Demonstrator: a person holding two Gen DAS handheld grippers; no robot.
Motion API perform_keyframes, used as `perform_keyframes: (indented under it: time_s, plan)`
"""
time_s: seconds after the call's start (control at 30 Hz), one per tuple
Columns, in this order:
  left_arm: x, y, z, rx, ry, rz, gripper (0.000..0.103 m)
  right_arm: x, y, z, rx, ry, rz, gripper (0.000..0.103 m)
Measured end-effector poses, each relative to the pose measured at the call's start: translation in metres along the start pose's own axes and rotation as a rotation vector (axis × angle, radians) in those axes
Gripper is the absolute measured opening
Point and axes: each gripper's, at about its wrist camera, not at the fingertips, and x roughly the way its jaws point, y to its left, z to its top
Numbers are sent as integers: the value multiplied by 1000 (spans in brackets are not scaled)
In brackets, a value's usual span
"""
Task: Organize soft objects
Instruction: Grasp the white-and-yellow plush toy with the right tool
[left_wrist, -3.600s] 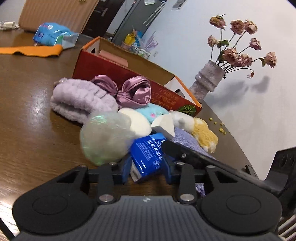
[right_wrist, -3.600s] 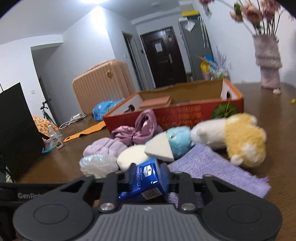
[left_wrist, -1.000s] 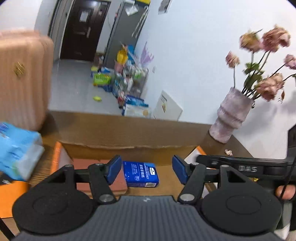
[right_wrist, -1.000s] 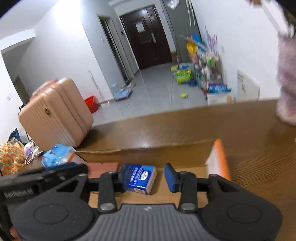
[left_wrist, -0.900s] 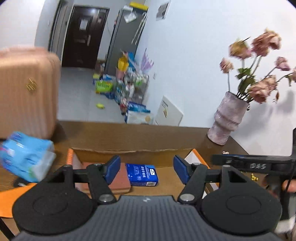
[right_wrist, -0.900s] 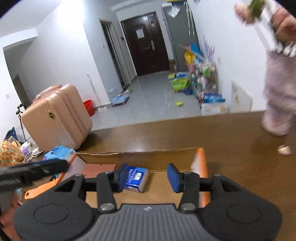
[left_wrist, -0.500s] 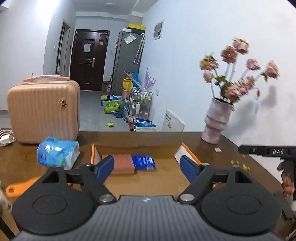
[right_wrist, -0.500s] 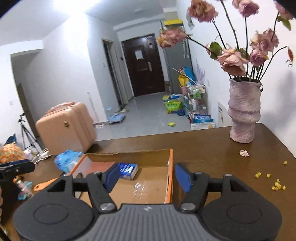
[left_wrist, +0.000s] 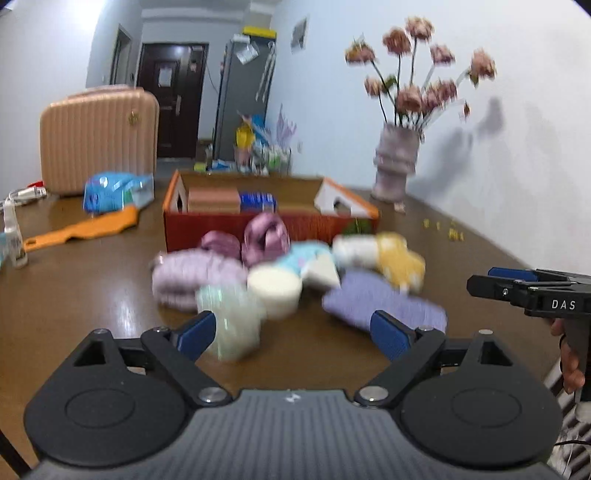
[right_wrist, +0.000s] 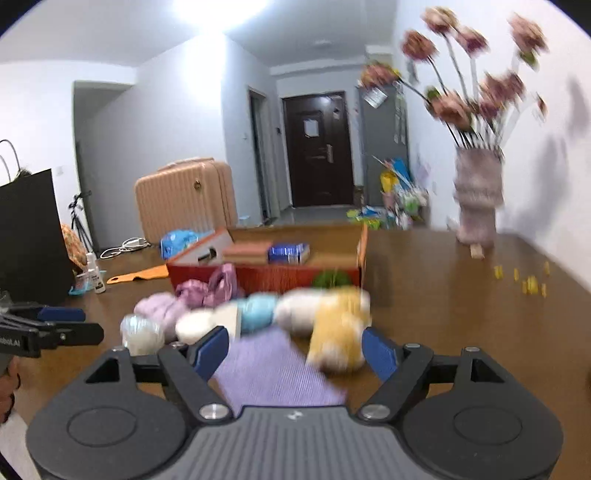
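A heap of soft things lies on the brown table in front of an open cardboard box (left_wrist: 269, 225) (right_wrist: 266, 275). In the heap I see a lilac fluffy band (left_wrist: 192, 275), a purple satin bow (left_wrist: 264, 236), a pale round puff (left_wrist: 273, 286), a clear bag (left_wrist: 231, 325), a purple cloth (left_wrist: 380, 301) (right_wrist: 273, 369) and a yellow plush toy (left_wrist: 399, 260) (right_wrist: 338, 334). A blue tissue pack (left_wrist: 257, 202) (right_wrist: 289, 253) rests inside the box. My left gripper (left_wrist: 293, 332) hangs empty, its jaws still opening. My right gripper (right_wrist: 295, 350) is empty too and opening, above the cloth.
A vase of dried flowers (left_wrist: 397, 166) stands at the back right. An orange flat tool (left_wrist: 85, 229), a blue wipes pack (left_wrist: 116, 190) and a small spray bottle (left_wrist: 11, 240) lie to the left. A black bag (right_wrist: 31, 236) stands at the far left.
Both grippers have let go of the blue tissue pack in the box, opened wide and pulled back to the near side of the heap.
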Motion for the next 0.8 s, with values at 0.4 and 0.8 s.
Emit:
perform_keyframes:
  time_s: [0.4, 0.8]
  plan:
    - [55, -33, 11, 52, 38, -5, 92, 44, -22, -7, 73, 0, -22, 75]
    - [107, -44, 36, 46, 41, -30, 91, 136, -40, 16, 65, 114, -117, 47]
